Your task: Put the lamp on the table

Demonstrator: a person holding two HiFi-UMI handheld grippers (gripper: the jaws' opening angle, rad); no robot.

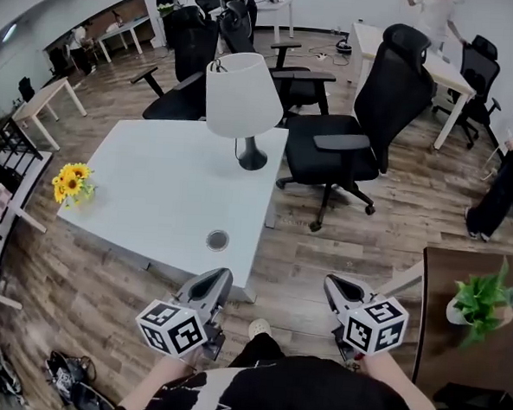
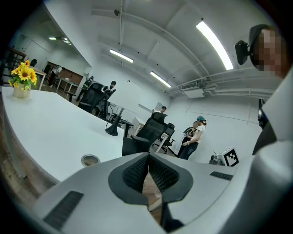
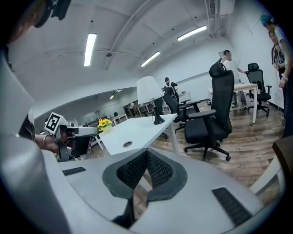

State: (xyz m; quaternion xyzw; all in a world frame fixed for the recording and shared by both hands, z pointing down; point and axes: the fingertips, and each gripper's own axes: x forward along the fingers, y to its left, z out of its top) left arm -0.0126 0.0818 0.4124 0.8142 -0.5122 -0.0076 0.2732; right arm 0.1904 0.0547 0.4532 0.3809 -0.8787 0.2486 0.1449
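Note:
The lamp [image 1: 243, 102], with a white shade and a black base, stands upright on the far right corner of the white table [image 1: 166, 194]. It also shows in the right gripper view as the lamp [image 3: 151, 93], and only its black base [image 2: 111, 129] shows in the left gripper view. My left gripper [image 1: 213, 284] is shut and holds nothing, just off the table's near edge. My right gripper [image 1: 339, 289] is shut and empty too, over the wooden floor to the right of the table. Both are well short of the lamp.
A pot of yellow sunflowers [image 1: 71, 182] sits at the table's left edge, and a round cable hole [image 1: 217, 239] near its front. Black office chairs [image 1: 366, 120] stand behind and right of the table. A dark table with a green plant [image 1: 480, 300] is at right. People stand farther back.

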